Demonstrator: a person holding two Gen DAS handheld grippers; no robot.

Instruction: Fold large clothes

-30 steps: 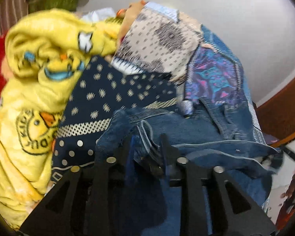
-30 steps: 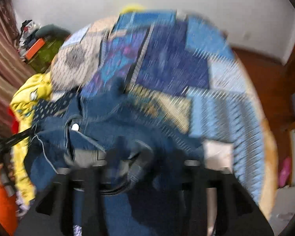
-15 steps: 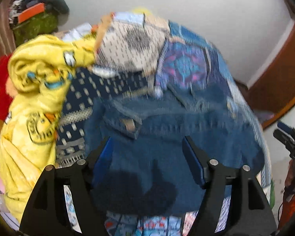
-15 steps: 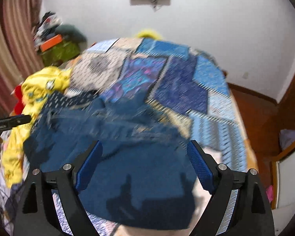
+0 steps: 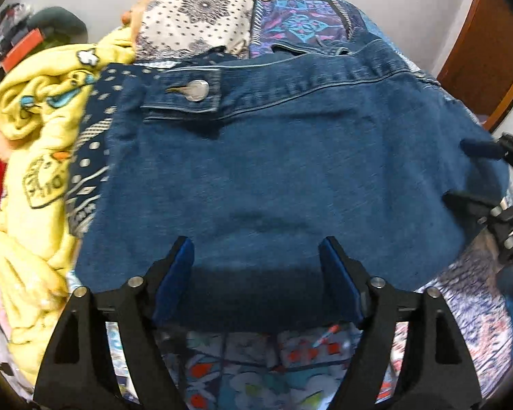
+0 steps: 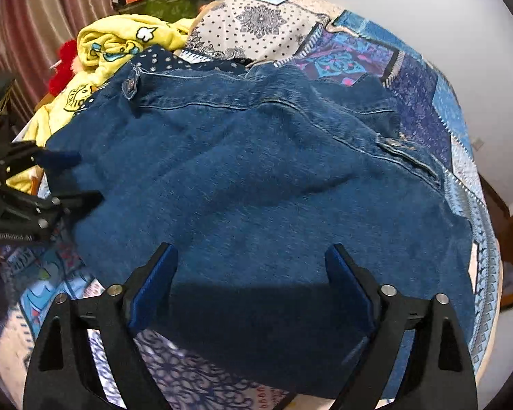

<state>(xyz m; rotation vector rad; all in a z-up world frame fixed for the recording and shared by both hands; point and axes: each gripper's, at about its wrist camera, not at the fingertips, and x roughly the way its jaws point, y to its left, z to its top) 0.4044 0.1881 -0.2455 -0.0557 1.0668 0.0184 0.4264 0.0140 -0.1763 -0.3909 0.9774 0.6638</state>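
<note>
A blue denim garment (image 5: 273,171) lies spread flat on the patchwork bed cover, its buttoned band with a metal button (image 5: 196,90) at the far side. It also fills the right wrist view (image 6: 273,184). My left gripper (image 5: 256,270) is open and empty, hovering over the garment's near edge. My right gripper (image 6: 253,276) is open and empty over the near edge further right. Each gripper shows in the other's view, the right one (image 5: 489,177) at the garment's right edge, the left one (image 6: 61,177) at its left edge.
A yellow duck-print fleece (image 5: 34,130) is heaped left of the denim, with a navy dotted cloth (image 5: 92,136) under its edge. The patchwork bed cover (image 6: 410,78) stretches beyond. A wooden door (image 5: 485,51) is at the right and curtains (image 6: 41,17) at the left.
Both grippers were shut on bunched denim a second ago. They let it go, opened and drew back, and the garment now lies spread flat.
</note>
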